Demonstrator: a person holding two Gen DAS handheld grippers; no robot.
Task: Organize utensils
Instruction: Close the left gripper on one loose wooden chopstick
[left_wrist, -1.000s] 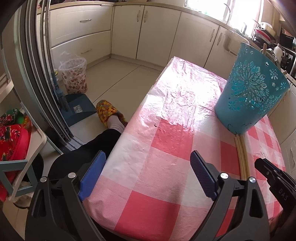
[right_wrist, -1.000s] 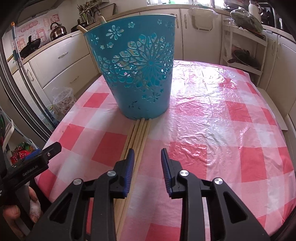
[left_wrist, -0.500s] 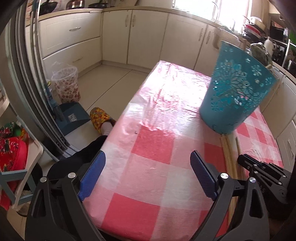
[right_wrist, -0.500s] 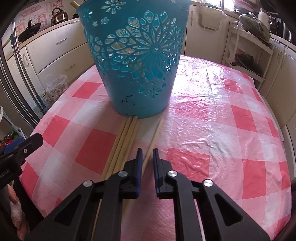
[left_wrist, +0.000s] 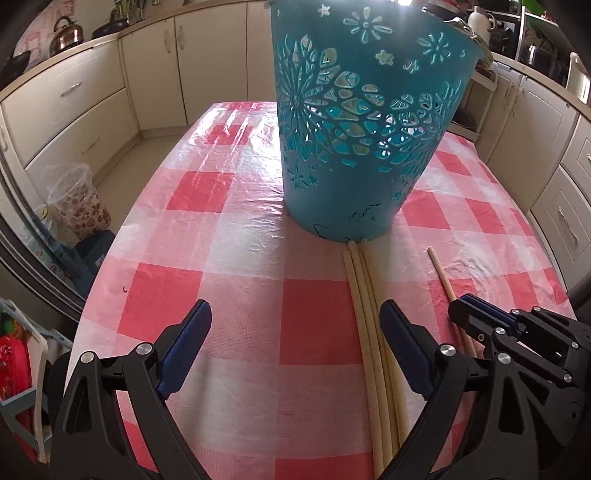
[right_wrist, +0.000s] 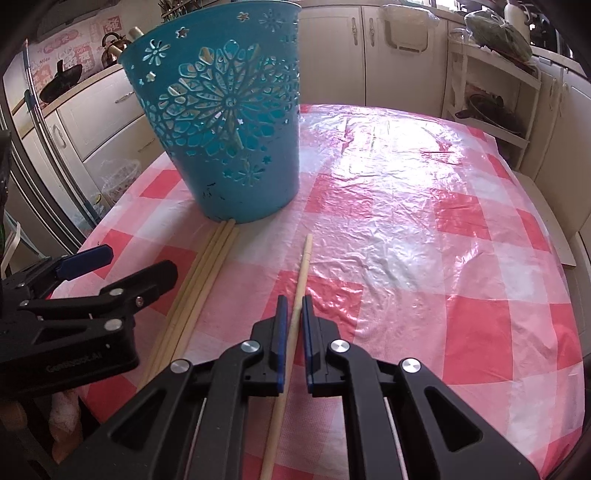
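Step in hand, as I judge it: lift 1 loose stick clear of the rest and drop it into the teal basket (right_wrist: 225, 122).

Right gripper (right_wrist: 293, 314) — jaws drawn together on the single chopstick (right_wrist: 301, 273), blue pads pressing it from both sides. The stick runs from under the gripper toward 12 o'clock, its far tip stopping short of the basket's base. It is pinched well back from that tip, so a long length sticks out ahead; expect it to droop or swing when raised. Best raised level first, then tipped so the free end leads over the rim; the rim stands high, so the lift needs to clear it before any forward push.

Left gripper (left_wrist: 291, 334) — jaws wide apart, holding nothing, hovering over the checked tablecloth (left_wrist: 229, 280). The bundle of 3 chopsticks (left_wrist: 364, 295) lies just inside its right finger, at about 2 o'clock from the gap, far ends touching the basket's foot. Keep this gripper off the bundle until the right hand is clear — a nudge would roll the sticks.

Basket stands at 11 o'clock in the right wrist view; at least 1 stick end pokes above its rim.
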